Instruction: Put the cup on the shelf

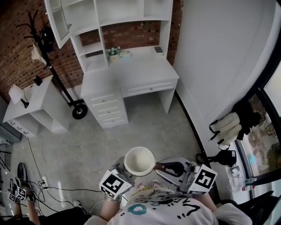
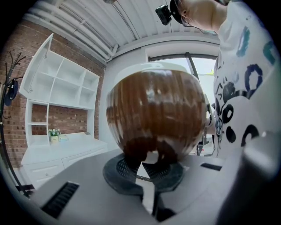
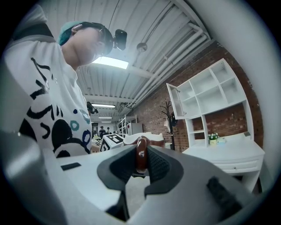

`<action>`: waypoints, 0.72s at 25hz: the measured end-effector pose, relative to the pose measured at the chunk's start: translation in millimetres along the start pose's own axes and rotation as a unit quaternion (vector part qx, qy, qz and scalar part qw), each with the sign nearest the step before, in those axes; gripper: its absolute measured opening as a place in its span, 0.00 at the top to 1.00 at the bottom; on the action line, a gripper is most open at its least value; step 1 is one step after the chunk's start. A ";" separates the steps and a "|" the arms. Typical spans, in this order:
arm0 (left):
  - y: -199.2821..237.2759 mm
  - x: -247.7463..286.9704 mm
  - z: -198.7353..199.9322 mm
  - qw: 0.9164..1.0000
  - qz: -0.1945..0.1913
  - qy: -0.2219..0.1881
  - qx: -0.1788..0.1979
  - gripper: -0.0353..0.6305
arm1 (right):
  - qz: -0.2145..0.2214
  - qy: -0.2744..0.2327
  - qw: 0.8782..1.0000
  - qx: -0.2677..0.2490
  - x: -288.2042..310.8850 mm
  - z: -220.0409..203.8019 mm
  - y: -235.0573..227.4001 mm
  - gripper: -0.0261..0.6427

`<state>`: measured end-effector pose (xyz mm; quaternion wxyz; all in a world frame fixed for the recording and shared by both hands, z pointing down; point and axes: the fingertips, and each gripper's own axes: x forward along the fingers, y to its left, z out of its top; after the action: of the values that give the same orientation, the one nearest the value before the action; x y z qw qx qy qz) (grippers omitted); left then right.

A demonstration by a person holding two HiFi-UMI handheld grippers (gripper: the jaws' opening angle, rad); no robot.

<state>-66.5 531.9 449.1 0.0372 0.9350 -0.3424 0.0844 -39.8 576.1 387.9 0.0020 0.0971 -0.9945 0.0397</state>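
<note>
1. The left tool (image 2: 147,169) is squeezed almost closed on the foot of the cup (image 2: 156,110), so the round brown body sits right on top of its pads.
2. The right tool (image 3: 141,166) is pinched tight on the cup's handle (image 3: 141,149), which stands edge-on between the pads.
3. So both tools have hold of the cup. It's up in the air close to the person's body, around 6 o'clock in the head view, with the white mouth facing up.
4. The shelf (image 1: 118,13) is way off at 12 o'clock, above the white counter (image 1: 140,66) and well apart from the cup.
5. Progress-wise, the pickup looks done. The carry across the floor (image 1: 145,127) and the actual placing are still left.
</note>
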 end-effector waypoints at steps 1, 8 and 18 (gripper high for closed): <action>0.3 -1.5 -1.2 1.000 -0.003 -0.001 0.000 0.92 | -0.003 -0.001 1.000 0.001 1.5 -0.9 1.3 0.87; 1.4 -5.4 -16.5 1.000 -0.026 0.009 -0.011 0.92 | -0.028 -0.002 0.999 0.019 8.4 -14.1 4.5 0.87; 18.2 14.3 -15.4 0.999 -0.033 0.007 -0.018 0.92 | -0.034 -0.002 0.999 0.023 10.1 -13.4 -21.6 0.87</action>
<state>-69.5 511.0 467.1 0.0591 0.9443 -0.3130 0.0832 -45.5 554.1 403.0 -0.0013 0.1313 -0.9894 0.0626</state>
